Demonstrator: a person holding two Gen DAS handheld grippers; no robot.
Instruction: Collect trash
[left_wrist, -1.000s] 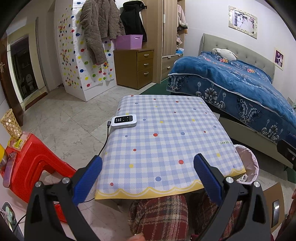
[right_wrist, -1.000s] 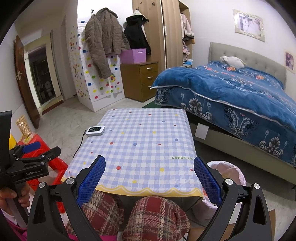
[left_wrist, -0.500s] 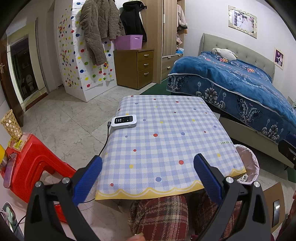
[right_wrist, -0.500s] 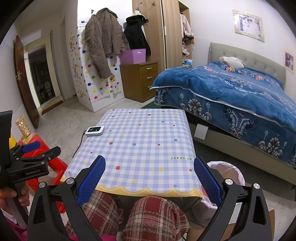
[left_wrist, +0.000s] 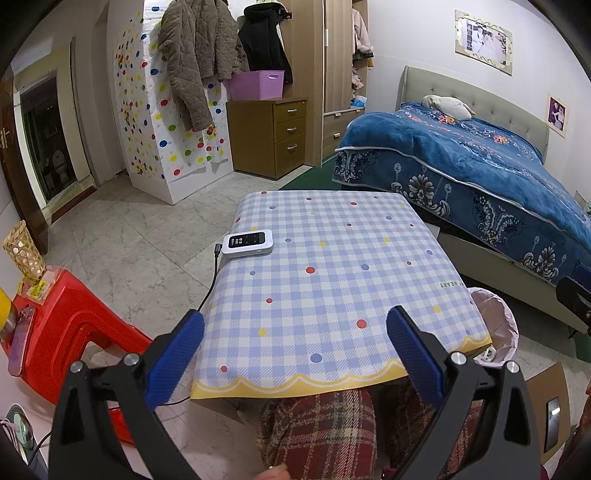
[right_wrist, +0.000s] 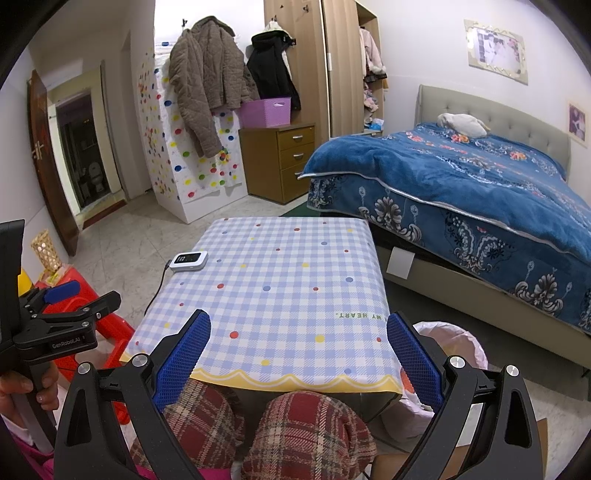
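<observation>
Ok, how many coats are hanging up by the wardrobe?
2. A brown quilted coat hangs against the polka-dot cabinet, and a black coat hangs to its right, above the purple basket. More clothes sit inside the open wardrobe.

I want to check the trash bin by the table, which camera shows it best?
The left wrist view: the pink-lined trash bin shows its open rim beside the table. In the right wrist view the bin is partly hidden behind the right gripper.
</observation>
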